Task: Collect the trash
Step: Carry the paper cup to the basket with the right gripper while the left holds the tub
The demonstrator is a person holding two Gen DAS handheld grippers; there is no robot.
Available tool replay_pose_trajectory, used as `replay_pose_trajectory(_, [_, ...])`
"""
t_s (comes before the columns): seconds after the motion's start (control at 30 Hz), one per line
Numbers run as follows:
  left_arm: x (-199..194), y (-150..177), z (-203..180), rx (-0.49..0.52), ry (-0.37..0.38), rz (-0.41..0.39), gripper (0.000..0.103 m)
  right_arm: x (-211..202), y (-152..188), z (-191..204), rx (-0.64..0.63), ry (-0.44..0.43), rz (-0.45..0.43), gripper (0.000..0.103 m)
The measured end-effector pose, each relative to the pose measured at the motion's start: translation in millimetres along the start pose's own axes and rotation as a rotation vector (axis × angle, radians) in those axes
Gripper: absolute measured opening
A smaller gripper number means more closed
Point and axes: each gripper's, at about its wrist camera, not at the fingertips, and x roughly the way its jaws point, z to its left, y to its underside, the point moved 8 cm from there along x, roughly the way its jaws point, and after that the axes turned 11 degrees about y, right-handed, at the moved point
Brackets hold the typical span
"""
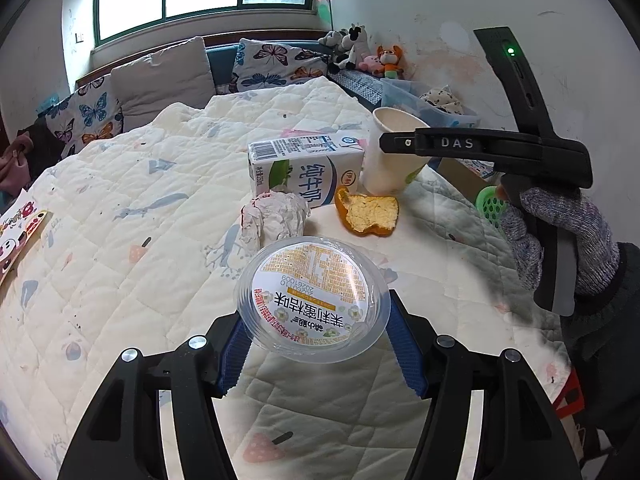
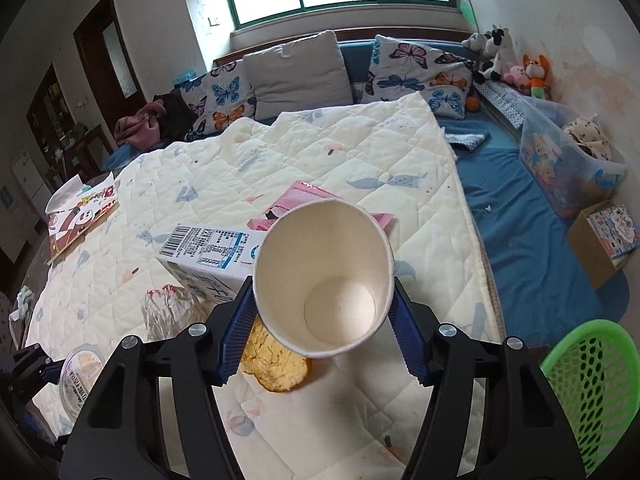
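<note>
My left gripper (image 1: pixel 316 344) is shut on a clear plastic jelly cup (image 1: pixel 312 296) with a printed lid, held over the quilt. My right gripper (image 2: pixel 322 332) is shut on an empty white paper cup (image 2: pixel 324 276); it also shows in the left wrist view (image 1: pixel 394 156). On the quilt lie a milk carton (image 1: pixel 308 170), a crumpled paper ball (image 1: pixel 276 216) and an orange peel (image 1: pixel 368 214). The peel (image 2: pixel 276 364) sits just under the paper cup. The jelly cup shows at the lower left in the right wrist view (image 2: pixel 80 376).
A green mesh basket (image 2: pixel 588 384) stands at the lower right beside the bed; it also shows in the left wrist view (image 1: pixel 492 204). A pink packet (image 2: pixel 296 200) lies behind the cup. Pillows (image 2: pixel 300 68), plush toys (image 2: pixel 516 68), a plastic bin (image 2: pixel 560 160) and a cardboard box (image 2: pixel 604 240) line the far side.
</note>
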Motion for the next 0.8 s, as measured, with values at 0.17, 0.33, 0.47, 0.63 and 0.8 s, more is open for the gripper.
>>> replay_pose_trajectory(0.17, [-1, -1, -11, 0.011, 0.011, -0.003, 0.061, -18, 7, -11, 0.01, 0.002, -0.015, 0.063])
replay_pose_trajectory(0.33, [3, -4, -28, 0.035, 0.025, 0.001, 0.061, -36, 21, -26, 0.017, 0.013, -0.019, 0.063])
replay_pose_trajectory(0.47, [6, -6, -43, 0.058, 0.04, 0.005, 0.061, -53, 34, -39, 0.012, 0.032, -0.029, 0.063])
replay_pose_trajectory(0.63, [14, -7, -69, 0.087, 0.069, 0.014, 0.061, -71, 49, -60, 0.03, 0.055, -0.033, 0.063])
replay_pose_trajectory(0.8, [22, -10, -94, 0.117, 0.099, 0.024, 0.061, -87, 71, -90, 0.053, 0.097, -0.021, 0.063])
